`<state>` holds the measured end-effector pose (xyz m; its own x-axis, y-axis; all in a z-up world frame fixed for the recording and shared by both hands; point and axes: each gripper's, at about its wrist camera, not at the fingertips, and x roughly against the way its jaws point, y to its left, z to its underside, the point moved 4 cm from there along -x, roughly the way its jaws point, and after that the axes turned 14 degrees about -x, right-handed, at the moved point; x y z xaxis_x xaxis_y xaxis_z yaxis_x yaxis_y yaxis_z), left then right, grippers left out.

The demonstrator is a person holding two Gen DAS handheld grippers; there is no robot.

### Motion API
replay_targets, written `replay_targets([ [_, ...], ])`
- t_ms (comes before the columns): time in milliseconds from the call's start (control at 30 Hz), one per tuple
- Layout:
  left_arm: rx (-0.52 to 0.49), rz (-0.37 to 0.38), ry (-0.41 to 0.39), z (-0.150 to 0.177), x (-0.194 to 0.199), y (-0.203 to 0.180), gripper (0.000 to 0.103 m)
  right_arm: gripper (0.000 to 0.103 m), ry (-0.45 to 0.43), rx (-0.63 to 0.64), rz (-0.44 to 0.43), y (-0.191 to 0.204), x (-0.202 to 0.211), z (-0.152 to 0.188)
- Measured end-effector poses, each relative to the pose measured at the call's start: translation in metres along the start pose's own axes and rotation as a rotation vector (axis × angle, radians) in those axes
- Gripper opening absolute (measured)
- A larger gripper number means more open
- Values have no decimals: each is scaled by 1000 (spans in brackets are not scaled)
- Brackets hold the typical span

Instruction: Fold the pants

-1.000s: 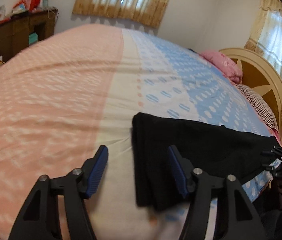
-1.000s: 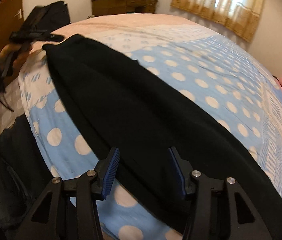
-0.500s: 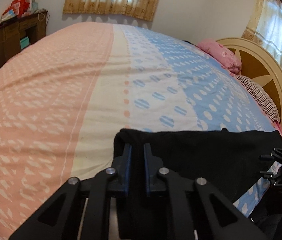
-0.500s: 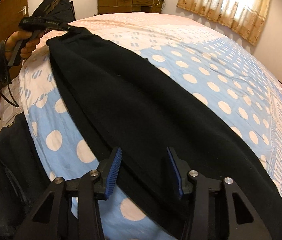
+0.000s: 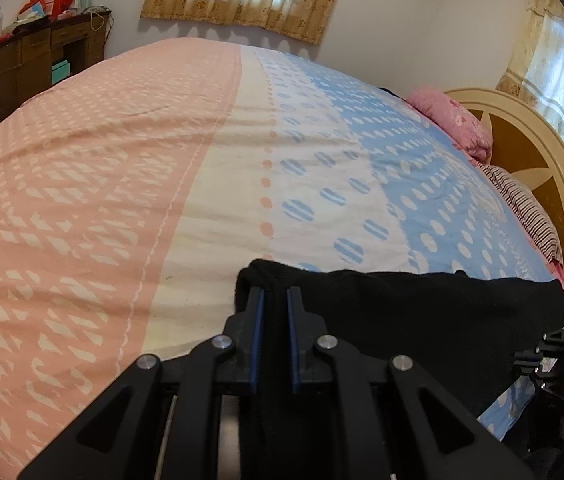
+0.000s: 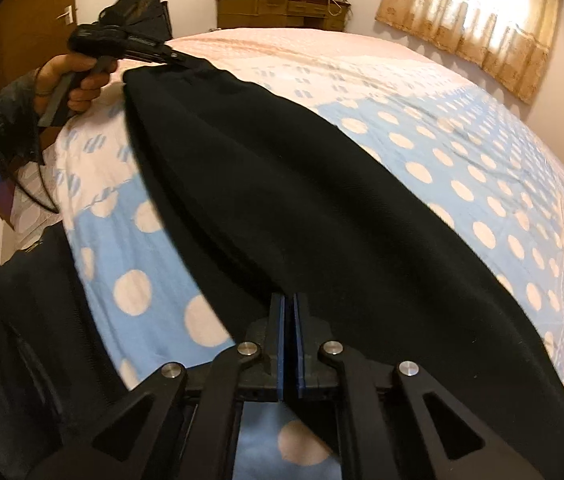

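Black pants (image 5: 422, 312) lie lengthwise along the near edge of the bed, over the blue polka-dot part of the quilt. My left gripper (image 5: 274, 296) is shut on the bunched left end of the pants, with black cloth pinched between its blue pads. In the right wrist view the pants (image 6: 322, 184) stretch diagonally from the upper left to the lower right. My right gripper (image 6: 289, 300) is shut on their near edge. A hand holds the left gripper (image 6: 180, 56) at the far end there, with that end raised a little. The right gripper (image 5: 562, 356) shows at the far right edge.
The quilt (image 5: 122, 200) is pink, white and blue. A pink pillow (image 5: 450, 120) and a cream headboard (image 5: 522, 148) are at the right. A wooden dresser (image 6: 282, 8) stands beyond the bed, a brown door (image 6: 30, 20) at the left. Dark cloth (image 6: 22, 340) hangs beside the bed's edge.
Both grippers stood open over the pants a second ago. The left one shut on the pants' end first and the right one shut on the near edge in the last half second.
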<state>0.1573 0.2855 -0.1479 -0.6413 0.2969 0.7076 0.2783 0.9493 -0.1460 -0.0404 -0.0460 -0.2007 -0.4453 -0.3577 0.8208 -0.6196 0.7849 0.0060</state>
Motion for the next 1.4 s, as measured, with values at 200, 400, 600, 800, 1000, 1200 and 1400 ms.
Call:
replay_targets([
  [200, 7, 8, -6, 1, 2, 1, 12, 3, 20, 6, -13, 8, 14, 6],
  [400, 8, 0, -18, 4, 8, 0, 13, 5, 55, -18, -3, 1, -11, 14],
  [600, -59, -117, -58, 5, 44, -7, 16, 31, 85, 25, 6, -2, -3, 15],
  [800, -163, -181, -124, -5, 68, -39, 42, 35, 21, -57, 42, -28, 25, 12],
  [1000, -319, 9, -93, -19, 32, -130, 42, 35, -112, -273, 191, -96, 75, 21],
  [1200, -499, 244, -18, -22, -14, -243, 42, 35, -193, -540, 386, -183, 138, 74],
  [1400, -674, 413, 50, -12, -41, -344, 34, 35, -276, -864, 464, -254, 194, 135],
])
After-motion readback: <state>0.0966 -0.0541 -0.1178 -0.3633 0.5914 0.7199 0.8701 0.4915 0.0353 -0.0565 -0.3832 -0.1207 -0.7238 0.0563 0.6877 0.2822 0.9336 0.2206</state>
